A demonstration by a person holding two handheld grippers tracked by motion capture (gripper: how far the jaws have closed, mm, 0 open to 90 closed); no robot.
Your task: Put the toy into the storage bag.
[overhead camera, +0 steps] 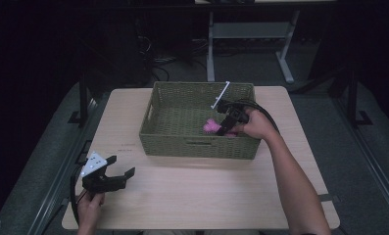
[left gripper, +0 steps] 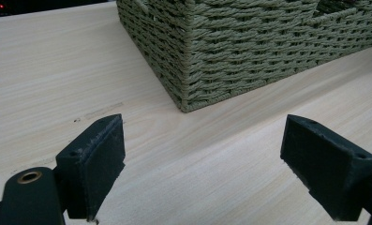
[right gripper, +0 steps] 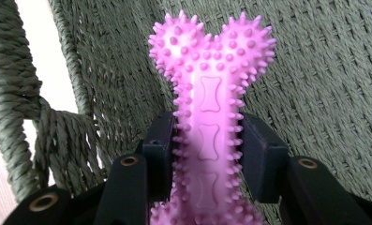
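Pink spiked bone-shaped chew toy (right gripper: 209, 112) clamped by its shaft between both jaws of the right hand-held gripper (right gripper: 207, 145), knobbly two-lobed end pointing away from the camera toward the woven wall. Seen from the high view, right hand-held gripper (overhead camera: 227, 122) reaching over the near right rim into the green woven basket (overhead camera: 172, 147), toy (overhead camera: 211, 127) inside the basket near its front right part, low and close to the woven floor. Cannot tell whether touching the bottom or hanging just above it.

Judged from this: carrying or lifting stage, grip firmly made, toy within the basket walls. If being put in, only lowering and release left; if being taken out, the lift over the rim and the placing on the worktop (overhead camera: 206, 196) not yet done. Impossible to settle which from these pictures.

Left hand-held gripper (overhead camera: 116, 177) parked at the near left corner of the worktop, well apart from the basket, jaws standing wide with nothing between them, pointed at the basket corner (left gripper: 186, 70). No part in the handling at present.
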